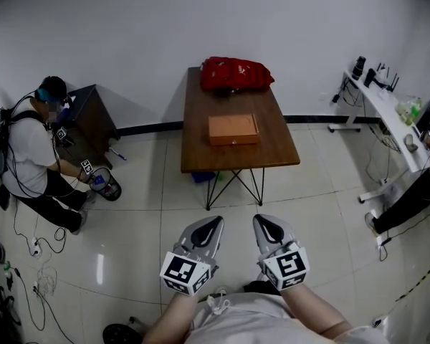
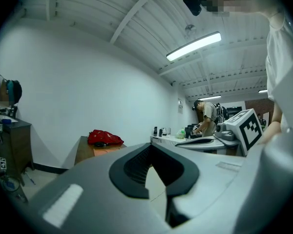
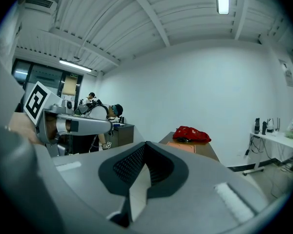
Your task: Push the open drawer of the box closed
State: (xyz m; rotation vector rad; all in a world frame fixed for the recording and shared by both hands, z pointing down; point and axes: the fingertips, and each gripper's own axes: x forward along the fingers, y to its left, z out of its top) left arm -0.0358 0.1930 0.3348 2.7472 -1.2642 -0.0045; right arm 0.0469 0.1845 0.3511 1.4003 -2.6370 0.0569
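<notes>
At the far left of the head view a person (image 1: 30,156) crouches on the tiled floor (image 1: 129,264) beside a dark cabinet (image 1: 93,112), well apart from everything else.

The left gripper (image 1: 213,225) is held low, close to the wearer's body, over the floor and short of the bench (image 1: 201,156). In the left gripper view (image 2: 150,148) its fingers (image 2: 131,168) meet at the tips, leaving only a narrow wedge of floor showing below them, and they hold nothing.

The brown wooden bench stands in the middle of the room, one short end against the white wall. The flat orange box (image 1: 233,129) lies near the middle of the benchtop, apart from the red bag (image 1: 236,74) slumped at the wall end. From here it cannot be made out whether its drawer is out or in. Both gripper views show the box (image 2: 107,149) (image 3: 183,146) far off, with the red bag (image 2: 104,137) (image 3: 191,134) behind it.

The right gripper (image 1: 264,223) sits just beside the left one, equally far from the bench. In its own view (image 3: 145,145) the fingers (image 3: 131,165) are likewise closed tip to tip, with nothing between them.

Along the right wall runs a white desk (image 1: 387,117) with small items on it, and another person (image 1: 416,192) is at the frame's edge.
</notes>
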